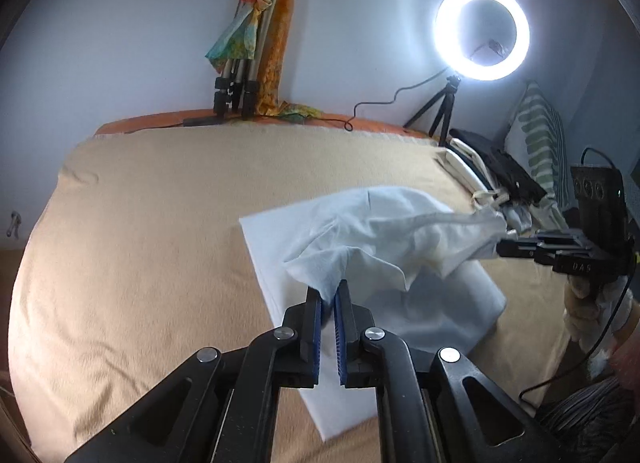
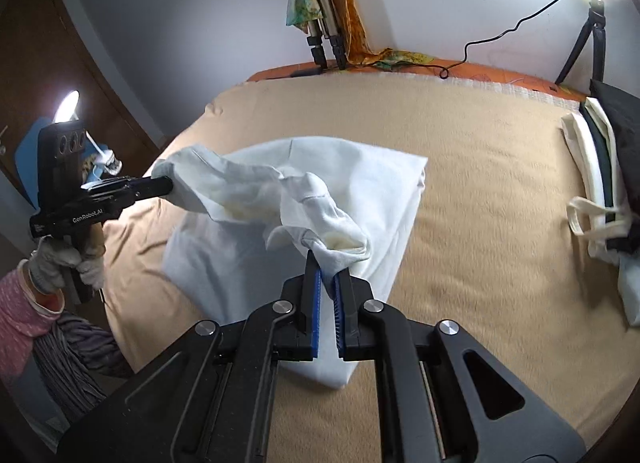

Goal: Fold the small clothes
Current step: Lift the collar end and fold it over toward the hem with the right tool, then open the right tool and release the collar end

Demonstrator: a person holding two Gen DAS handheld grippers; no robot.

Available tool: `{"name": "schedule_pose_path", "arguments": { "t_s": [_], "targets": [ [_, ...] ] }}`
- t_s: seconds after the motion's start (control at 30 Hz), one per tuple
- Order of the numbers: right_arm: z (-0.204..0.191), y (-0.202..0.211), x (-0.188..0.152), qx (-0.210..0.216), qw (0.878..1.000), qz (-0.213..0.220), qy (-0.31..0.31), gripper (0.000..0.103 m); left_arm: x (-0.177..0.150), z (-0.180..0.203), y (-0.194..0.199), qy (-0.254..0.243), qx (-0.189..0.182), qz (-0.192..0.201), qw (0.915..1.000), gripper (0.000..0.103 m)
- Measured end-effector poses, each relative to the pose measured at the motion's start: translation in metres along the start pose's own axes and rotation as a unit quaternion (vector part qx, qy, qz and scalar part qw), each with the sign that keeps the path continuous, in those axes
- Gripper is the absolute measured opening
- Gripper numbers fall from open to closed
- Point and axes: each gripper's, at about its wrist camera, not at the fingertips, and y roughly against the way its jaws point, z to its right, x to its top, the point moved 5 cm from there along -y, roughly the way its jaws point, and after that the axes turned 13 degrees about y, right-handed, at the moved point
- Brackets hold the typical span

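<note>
white garments: 1 (image 1: 380,231)
grippers: 2 (image 1: 328,295) (image 2: 328,275)
ring lights: 1 (image 1: 482,31)
tripods: 2 (image 1: 440,107) (image 1: 236,91)
blankets: 1 (image 1: 160,223)
striped pillows: 1 (image 1: 540,143)

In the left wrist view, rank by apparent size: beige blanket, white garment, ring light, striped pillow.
1. beige blanket
2. white garment
3. ring light and striped pillow look alike, and both sit far off, so I leave them unranked.

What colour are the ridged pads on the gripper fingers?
Blue pads, clearest in the right wrist view.

White garment (image 1: 384,231) thin matt cloth; blanket (image 1: 160,223) fuzzy matt.
</note>
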Motion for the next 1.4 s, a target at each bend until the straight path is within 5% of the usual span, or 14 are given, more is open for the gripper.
{"name": "schedule_pose_path", "arguments": {
  "t_s": [0.13, 0.37, 0.6, 0.67, 0.77, 0.93, 0.97, 1.03, 1.1, 1.23, 1.4],
  "targets": [
    [-0.011, 0.005, -0.015, -0.025, 0.999, -0.005, 0.032, 0.007, -0.027, -0.001, 0.007, -0.019, 0.014, -0.01, 0.9997, 0.003],
    [-0.019, 0.03, -0.051, -0.059, 0.997, -0.016, 0.054, 0.007, -0.061, -0.004, 0.032, -0.047, 0.029, -0.021, 0.9983, 0.019],
    [0.002, 0.04, -0.06, -0.006, 0.995, 0.008, -0.097, 0.009, -0.042, -0.025, 0.051, 0.093, -0.022, 0.012, 0.9954, 0.034],
    [0.007, 0.034, -0.062, 0.019, 0.988, 0.011, -0.15, 0.017, -0.033, -0.024, 0.052, 0.115, -0.034, 0.028, 0.9924, 0.039],
    [0.01, 0.02, -0.064, 0.048, 0.974, 0.015, -0.221, 0.043, -0.024, -0.007, 0.041, 0.077, -0.024, 0.032, 0.9963, 0.043],
    [0.006, -0.002, -0.056, 0.028, 0.976, -0.006, -0.217, 0.044, -0.018, 0.013, 0.012, 0.014, 0.0, 0.025, 0.9996, 0.041],
    [0.004, -0.007, -0.055, 0.023, 0.978, -0.014, -0.208, 0.042, -0.018, 0.015, 0.006, 0.003, 0.002, 0.021, 0.9998, 0.038],
    [0.002, -0.014, -0.054, 0.018, 0.98, -0.026, -0.198, 0.008, -0.022, 0.021, -0.004, -0.028, 0.004, 0.005, 0.9996, 0.007],
    [0.001, -0.016, -0.055, 0.016, 0.98, -0.037, -0.194, 0.008, -0.032, 0.026, -0.006, -0.065, 0.004, -0.01, 0.9978, 0.004],
    [0.007, -0.003, -0.055, 0.021, 0.979, -0.023, -0.2, 0.007, -0.066, 0.034, -0.001, -0.17, 0.036, -0.034, 0.9842, 0.006],
    [0.015, 0.012, -0.064, 0.055, 0.971, -0.004, -0.233, 0.01, -0.077, 0.008, 0.022, -0.119, 0.032, -0.035, 0.9917, 0.031]
  ]
}}
